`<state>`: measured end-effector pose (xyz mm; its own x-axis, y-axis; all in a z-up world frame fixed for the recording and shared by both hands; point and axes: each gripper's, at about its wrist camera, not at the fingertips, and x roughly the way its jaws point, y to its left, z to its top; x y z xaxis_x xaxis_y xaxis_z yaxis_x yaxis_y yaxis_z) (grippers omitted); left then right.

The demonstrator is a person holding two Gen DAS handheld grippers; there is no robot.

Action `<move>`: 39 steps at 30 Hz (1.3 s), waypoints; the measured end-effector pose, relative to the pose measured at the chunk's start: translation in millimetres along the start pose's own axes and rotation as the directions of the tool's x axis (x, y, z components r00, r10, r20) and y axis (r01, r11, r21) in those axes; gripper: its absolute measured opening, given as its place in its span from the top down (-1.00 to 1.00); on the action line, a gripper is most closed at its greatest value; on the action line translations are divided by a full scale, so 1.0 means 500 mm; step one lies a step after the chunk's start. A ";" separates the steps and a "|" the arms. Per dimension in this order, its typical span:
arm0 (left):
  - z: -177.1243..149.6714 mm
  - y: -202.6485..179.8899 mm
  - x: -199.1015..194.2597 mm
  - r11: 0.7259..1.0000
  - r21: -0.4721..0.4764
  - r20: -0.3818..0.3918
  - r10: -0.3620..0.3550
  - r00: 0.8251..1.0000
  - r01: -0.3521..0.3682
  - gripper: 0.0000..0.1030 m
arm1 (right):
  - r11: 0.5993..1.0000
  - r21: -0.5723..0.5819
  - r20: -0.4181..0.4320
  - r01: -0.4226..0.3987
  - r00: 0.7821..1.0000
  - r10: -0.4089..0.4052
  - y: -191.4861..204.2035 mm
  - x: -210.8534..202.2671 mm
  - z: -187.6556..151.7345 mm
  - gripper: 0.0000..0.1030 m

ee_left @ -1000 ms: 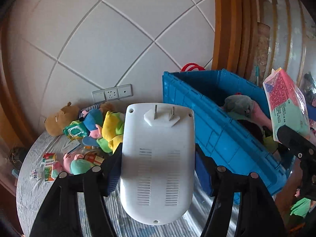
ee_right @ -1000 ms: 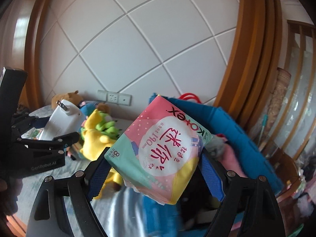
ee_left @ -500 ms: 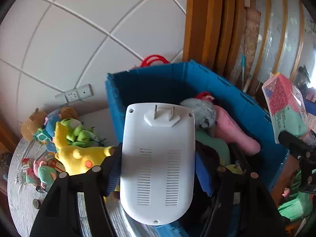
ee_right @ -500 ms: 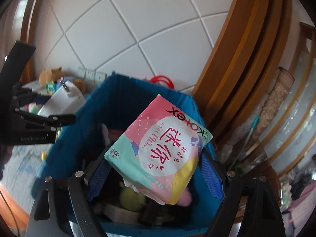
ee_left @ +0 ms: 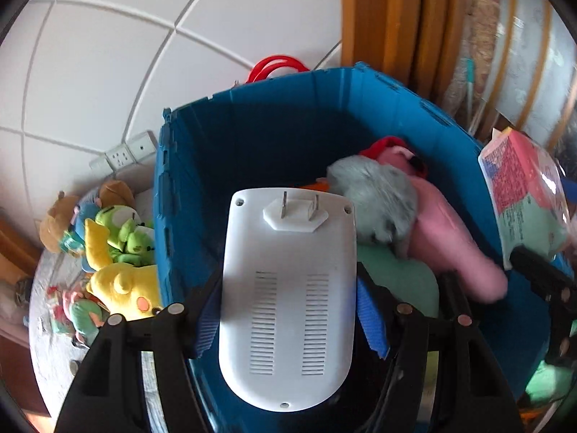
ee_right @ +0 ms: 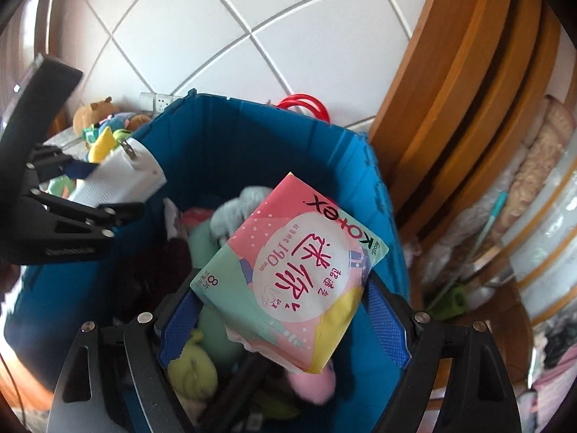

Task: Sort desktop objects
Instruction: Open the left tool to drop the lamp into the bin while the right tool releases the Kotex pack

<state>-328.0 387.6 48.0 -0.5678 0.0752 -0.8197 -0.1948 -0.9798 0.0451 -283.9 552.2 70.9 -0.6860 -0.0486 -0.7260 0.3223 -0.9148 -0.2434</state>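
A white plastic plug-in device [ee_left: 288,303], with two metal prongs and rows of vent slits, is clamped between the blue pads of the left tongs [ee_left: 288,310]. A pink, mint and yellow packet of pads [ee_right: 288,274] is clenched in the right tongs [ee_right: 285,314]. Both tongs hang tilted over an open blue crate [ee_right: 252,130], each item held above plush toys [ee_left: 375,205] inside it. More plush toys [ee_left: 119,252] lie on the surface left of the left tongs.
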 end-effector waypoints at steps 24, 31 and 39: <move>0.143 0.047 0.356 0.996 -0.027 -0.330 0.074 0.941 -0.088 -0.26 | 0.993 0.058 -0.278 -0.102 0.954 0.114 -0.061 0.492 0.246 -0.65; 0.159 0.050 0.412 0.996 -0.050 -0.361 0.048 0.931 -0.070 -0.26 | 0.989 0.074 -0.334 -0.128 0.931 0.146 -0.063 0.585 0.219 -0.66; 0.164 0.039 0.409 0.996 -0.044 -0.360 0.055 0.931 -0.076 -0.70 | 0.988 0.097 -0.312 -0.121 0.939 0.146 -0.080 0.554 0.218 -0.98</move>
<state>-513.4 399.3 -71.8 -0.2513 -0.0509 -0.9666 -0.1154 -0.9899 0.0821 -557.9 531.4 -50.2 -0.3939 -0.0542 -0.9176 0.3383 -0.9367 -0.0899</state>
